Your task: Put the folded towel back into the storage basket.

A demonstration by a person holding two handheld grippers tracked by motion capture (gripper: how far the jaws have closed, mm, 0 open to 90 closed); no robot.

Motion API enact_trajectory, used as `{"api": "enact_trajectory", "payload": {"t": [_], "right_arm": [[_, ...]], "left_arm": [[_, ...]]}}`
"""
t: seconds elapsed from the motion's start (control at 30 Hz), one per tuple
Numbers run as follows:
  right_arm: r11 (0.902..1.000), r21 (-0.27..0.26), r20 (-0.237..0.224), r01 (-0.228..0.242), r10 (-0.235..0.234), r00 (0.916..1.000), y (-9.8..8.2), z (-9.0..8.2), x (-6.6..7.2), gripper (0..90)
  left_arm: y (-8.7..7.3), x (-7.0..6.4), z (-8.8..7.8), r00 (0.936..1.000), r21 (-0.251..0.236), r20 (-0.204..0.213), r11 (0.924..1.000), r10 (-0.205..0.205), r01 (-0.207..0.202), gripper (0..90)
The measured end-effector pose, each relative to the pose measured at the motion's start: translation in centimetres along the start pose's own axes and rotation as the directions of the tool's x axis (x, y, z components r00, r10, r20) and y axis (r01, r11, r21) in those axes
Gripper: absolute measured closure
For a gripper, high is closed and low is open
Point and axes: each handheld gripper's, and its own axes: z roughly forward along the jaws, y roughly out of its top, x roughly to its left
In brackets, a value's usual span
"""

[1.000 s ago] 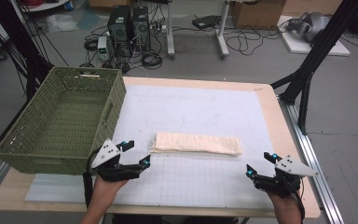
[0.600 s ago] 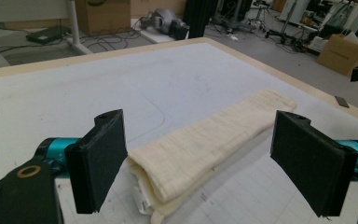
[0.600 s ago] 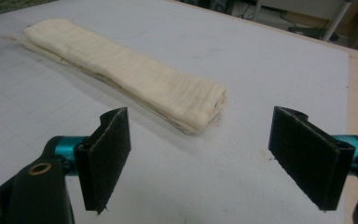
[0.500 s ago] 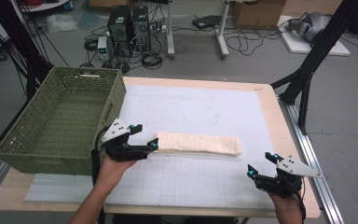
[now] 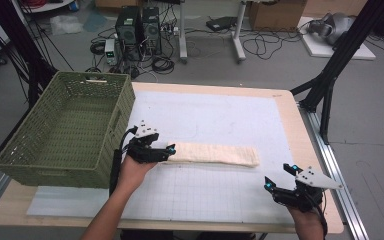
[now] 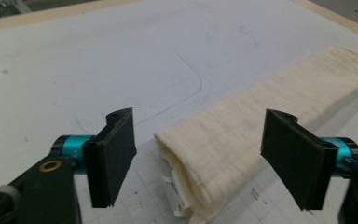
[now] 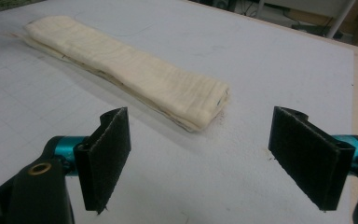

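A cream folded cloth (image 5: 214, 153) lies as a long strip across the middle of the white mat (image 5: 220, 115). My left gripper (image 5: 166, 151) sits at the strip's left end, open, its jaws either side of that end without closing on it. The left gripper view shows the cloth (image 6: 261, 116) and its white label running away between the open left gripper (image 6: 205, 156). My right gripper (image 5: 280, 175) hovers near the table's front right, open and holding nothing. In the right gripper view the cloth (image 7: 121, 70) lies ahead of the open right gripper (image 7: 205, 158), its near end a short way beyond the jaws.
A green woven basket (image 5: 65, 125) stands at the table's left edge, just left of my left hand. The wooden table rim (image 5: 290, 105) borders the mat. Computers and cables lie on the floor behind the table, and a black stand leg (image 5: 325, 95) rises at the right.
My left gripper has moved forward and right from the table's front edge to the cloth's left end. The right gripper has stayed in place. The cloth has not moved.
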Motion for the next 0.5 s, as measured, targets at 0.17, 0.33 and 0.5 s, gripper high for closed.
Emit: {"api": "enact_trajectory", "payload": {"t": [0.17,0.33,0.5], "right_arm": [[1.0000,-0.001,-0.002,0.002,-0.002,1.0000,0.0,0.0,0.1,19.4],[1.0000,0.002,-0.003,0.000,0.000,1.0000,-0.1,0.0,-0.1,19.4],[1.0000,0.002,0.000,-0.007,0.007,1.0000,-0.1,-0.1,-0.1,19.4]], "left_arm": [[-0.3,0.4,1.5,0.9987,0.034,-0.010,0.9981,-0.050,0.051,35.0],[-1.1,0.3,2.7,0.9988,0.119,-0.047,0.9928,-0.013,0.018,39.7],[-2.0,0.1,3.1,0.9980,0.163,-0.061,0.9866,0.016,-0.006,41.4]]}}
